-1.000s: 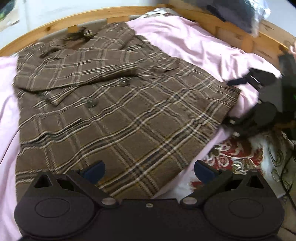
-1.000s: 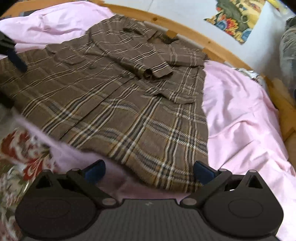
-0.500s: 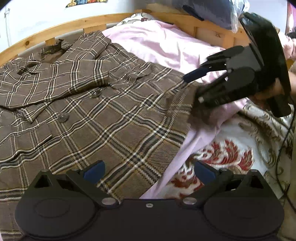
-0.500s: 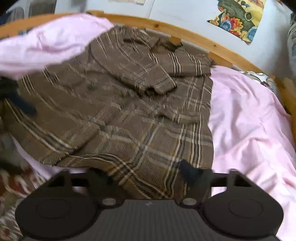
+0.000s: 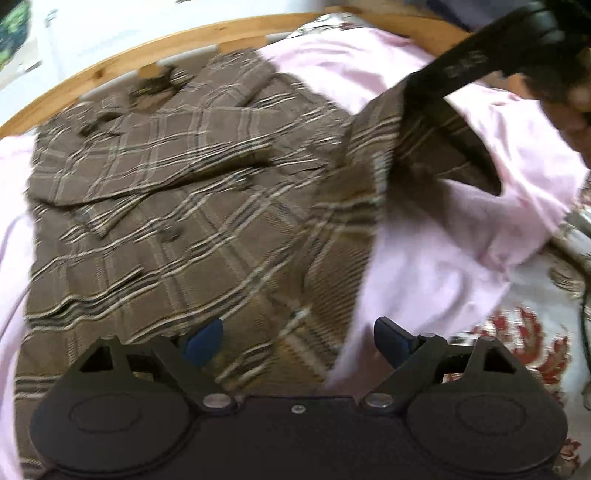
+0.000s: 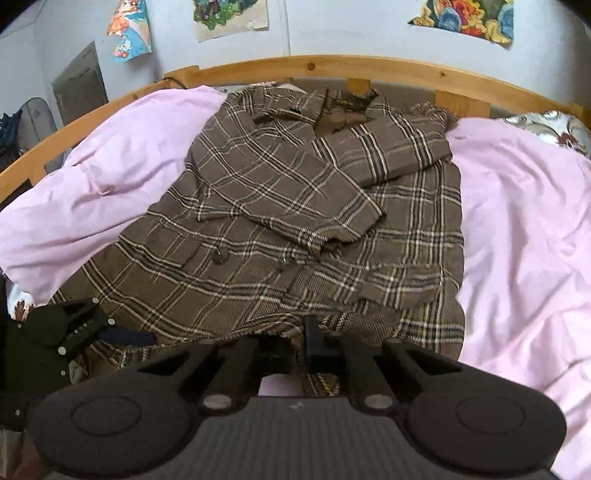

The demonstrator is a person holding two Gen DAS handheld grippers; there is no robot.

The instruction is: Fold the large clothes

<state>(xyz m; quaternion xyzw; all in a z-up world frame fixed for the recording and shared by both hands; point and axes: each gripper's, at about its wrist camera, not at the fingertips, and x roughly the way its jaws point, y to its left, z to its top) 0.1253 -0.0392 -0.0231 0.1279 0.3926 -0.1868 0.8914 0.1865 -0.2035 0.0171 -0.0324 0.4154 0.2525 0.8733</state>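
Observation:
A brown plaid coat (image 6: 295,221) lies spread on the pink sheet (image 6: 517,221), both sleeves folded across its front. My right gripper (image 6: 312,343) is shut on the coat's bottom hem. In the left wrist view the right gripper (image 5: 410,103) holds that hem corner raised off the bed. The coat (image 5: 184,221) fills the left wrist view. My left gripper (image 5: 297,338) hovers over the other end of the hem. Its jaws stand wide and are closing, with coat fabric and the sheet edge between the blue pads (image 5: 203,339), which do not press on it. In the right wrist view the left gripper (image 6: 110,323) sits low left.
A wooden bed frame (image 6: 314,66) curves around the far side below a wall with posters (image 6: 469,18). Red-and-white floral bedding (image 5: 517,332) lies beyond the sheet's near edge. A bunched fold of pink sheet (image 6: 92,192) rises left of the coat.
The right gripper went from wide open to shut on the hem and rose with it. The left gripper drew nearer the hem and its jaws narrowed a little.

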